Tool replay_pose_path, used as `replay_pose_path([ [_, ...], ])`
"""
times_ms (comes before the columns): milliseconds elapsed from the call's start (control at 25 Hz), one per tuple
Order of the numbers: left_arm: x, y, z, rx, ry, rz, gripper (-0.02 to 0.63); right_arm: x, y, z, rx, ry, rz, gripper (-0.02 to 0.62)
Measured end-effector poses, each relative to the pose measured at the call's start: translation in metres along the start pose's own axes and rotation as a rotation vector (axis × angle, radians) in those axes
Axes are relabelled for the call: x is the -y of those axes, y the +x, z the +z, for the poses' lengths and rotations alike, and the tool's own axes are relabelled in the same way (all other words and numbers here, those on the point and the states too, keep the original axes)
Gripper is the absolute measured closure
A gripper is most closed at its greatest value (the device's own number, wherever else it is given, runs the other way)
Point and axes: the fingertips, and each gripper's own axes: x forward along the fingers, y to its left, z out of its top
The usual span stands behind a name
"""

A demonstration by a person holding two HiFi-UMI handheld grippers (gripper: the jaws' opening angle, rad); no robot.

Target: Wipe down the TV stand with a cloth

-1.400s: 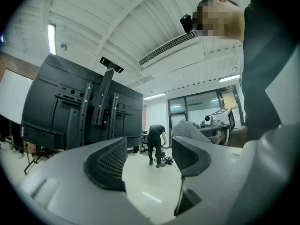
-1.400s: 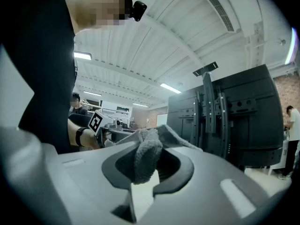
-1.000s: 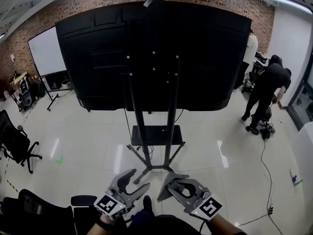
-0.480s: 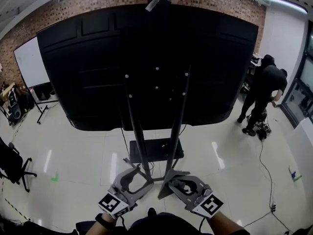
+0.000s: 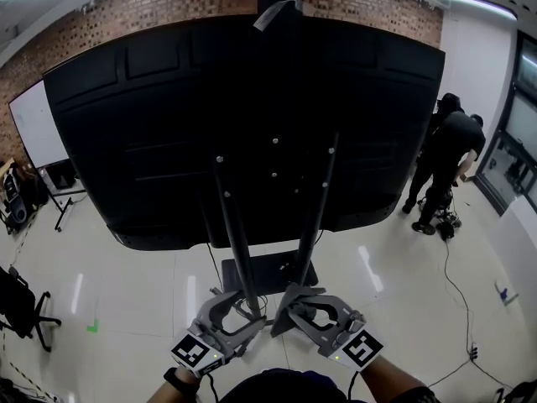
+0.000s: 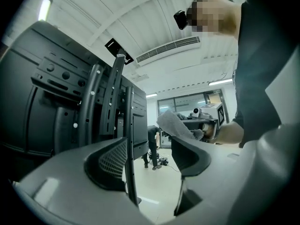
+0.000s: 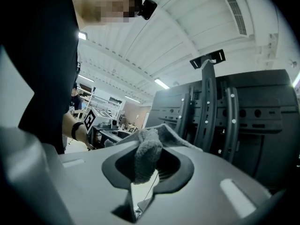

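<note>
The TV stand (image 5: 239, 250) carries a large black screen (image 5: 243, 116), seen from the back, on two dark uprights over a low black shelf (image 5: 273, 273). My right gripper (image 5: 295, 309) is shut on a grey cloth (image 7: 146, 154), which bunches between its jaws and drapes over the top, close to the right upright's foot. The left gripper view also shows the cloth (image 6: 172, 123). My left gripper (image 5: 237, 312) is open beside the left upright's foot. A thin upright (image 6: 129, 172) shows in the gap of its jaws; whether it stands between them I cannot tell.
Two people (image 5: 445, 162) stand at the far right by equipment. A cable (image 5: 453, 284) runs across the glossy floor on the right. A whiteboard (image 5: 33, 124) and an office chair (image 5: 21, 305) are at the left. A green tape mark (image 5: 92, 326) lies on the floor.
The view has closed in on the stand, so the screen looks larger. Both grippers have come nearer the feet of the uprights. The cloth stays in the right gripper.
</note>
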Motion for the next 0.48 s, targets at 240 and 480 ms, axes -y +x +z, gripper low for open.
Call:
replay_pose_path([
  [240, -0.014, 0.022, 0.027, 0.014, 0.079, -0.019, 0.292, 0.043, 0.009, 0.023, 0.018, -0.110, -0.038, 0.541],
  [480, -0.035, 0.042, 0.090, 0.084, 0.181, -0.031, 0.295, 0.093, 0.021, 0.080, 0.096, -0.224, -0.027, 0.541],
])
